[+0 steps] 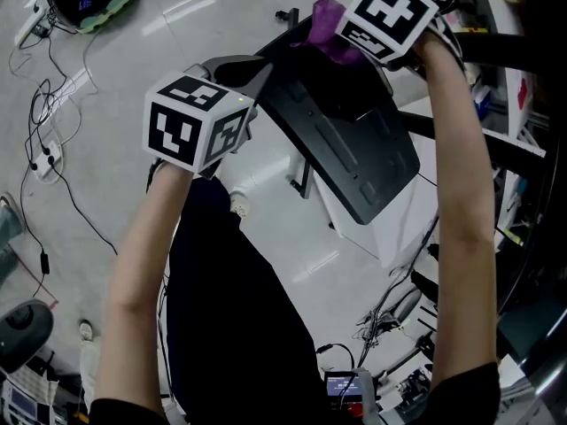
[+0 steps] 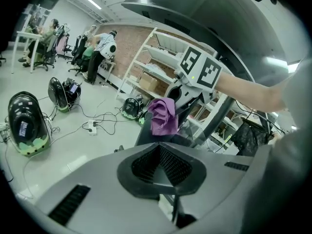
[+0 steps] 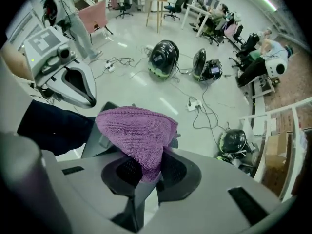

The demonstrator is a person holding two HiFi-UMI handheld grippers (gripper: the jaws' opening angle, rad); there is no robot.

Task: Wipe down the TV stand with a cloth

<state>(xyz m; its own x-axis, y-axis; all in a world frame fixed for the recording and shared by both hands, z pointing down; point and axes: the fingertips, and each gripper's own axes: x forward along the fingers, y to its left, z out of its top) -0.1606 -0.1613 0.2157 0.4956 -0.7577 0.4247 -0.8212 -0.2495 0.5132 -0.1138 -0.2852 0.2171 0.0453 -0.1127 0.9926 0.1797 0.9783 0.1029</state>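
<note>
The TV stand's black mounting panel (image 1: pixel 354 149) tilts across the middle of the head view. A purple cloth (image 1: pixel 326 25) lies against its top edge, with my right gripper (image 1: pixel 347 44) shut on it. In the right gripper view the cloth (image 3: pixel 136 133) bulges out of the jaws over the stand's dark frame (image 3: pixel 92 140). My left gripper (image 1: pixel 251 91) sits at the panel's upper left edge, jaws shut with nothing visible between them. The left gripper view shows the cloth (image 2: pixel 163 116) and the right gripper (image 2: pixel 187 95) just ahead, above the stand (image 2: pixel 148 136).
Cables and a power strip (image 1: pixel 46 159) trail over the pale floor at left. Helmet-like devices (image 3: pixel 163 57) lie on the floor. A white block (image 1: pixel 390 228) stands under the panel. Shelving (image 1: pixel 523 104) lines the right side. People (image 2: pixel 100 48) work at desks far off.
</note>
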